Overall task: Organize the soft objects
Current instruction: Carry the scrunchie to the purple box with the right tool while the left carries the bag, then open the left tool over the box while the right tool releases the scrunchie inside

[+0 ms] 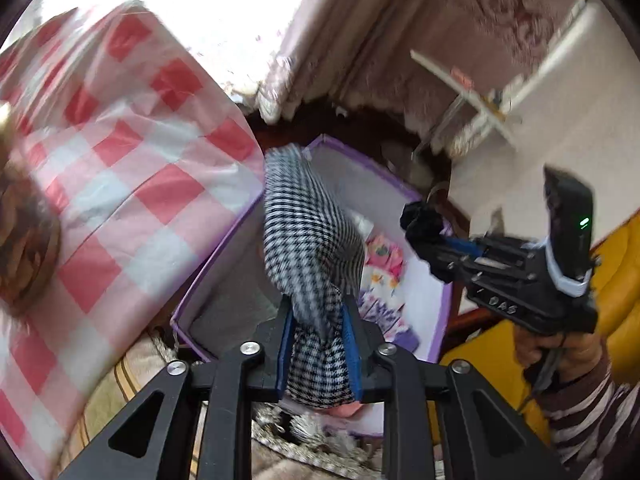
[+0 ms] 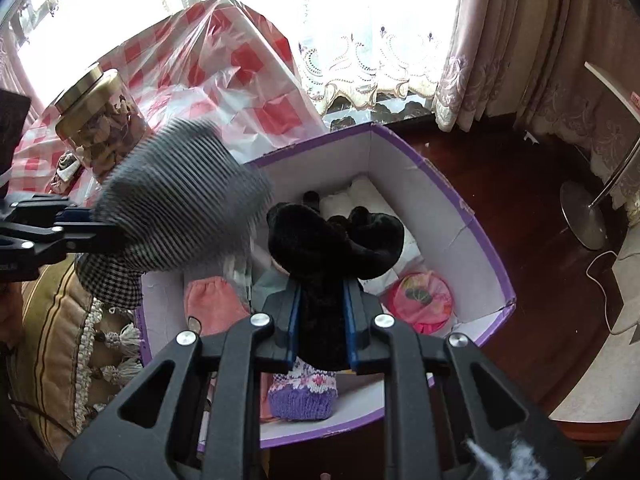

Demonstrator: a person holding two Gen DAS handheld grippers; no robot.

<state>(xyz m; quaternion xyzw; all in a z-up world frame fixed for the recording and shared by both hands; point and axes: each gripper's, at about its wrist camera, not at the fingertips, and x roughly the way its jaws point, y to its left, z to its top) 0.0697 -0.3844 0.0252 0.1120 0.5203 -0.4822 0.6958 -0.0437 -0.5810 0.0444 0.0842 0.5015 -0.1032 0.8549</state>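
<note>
Left gripper [image 1: 318,344] has its blue-padded jaws clamped on a houndstooth cloth [image 1: 312,232], black-and-white woven, floppy, motion-blurred, hanging over the box [image 2: 472,236]. No earlier picture to compare.

Right gripper [image 2: 322,320] has its jaws clamped on a black plush item [image 2: 336,240], fuzzy, lumpy, bunched; it hangs above the box interior. The same gripper in the left view shows white letters, roughly "DAS", blurred [image 1: 502,304].

The box is cardboard with a purple outside and rim and a grey-white inside, open top, one only.

Inside it:
- one purple knit piece [image 2: 302,396] with a floral band
- one pink round item [image 2: 420,300], shiny
- one salmon cloth [image 2: 212,300]
- white soft rolls [image 2: 360,196], count unclear

Beside the box:
- a table under red-and-white checked cloth [image 2: 256,60] with clear plastic over it
- one clear jar [image 2: 100,120] with gold lid, dried brown contents
- a striped tan cushion [image 2: 56,340] with tassels
- lace curtains [image 2: 360,64] at the window
- dark wood floor [image 2: 520,208]
- a striped sleeve [image 1: 592,412] on the right arm
</note>
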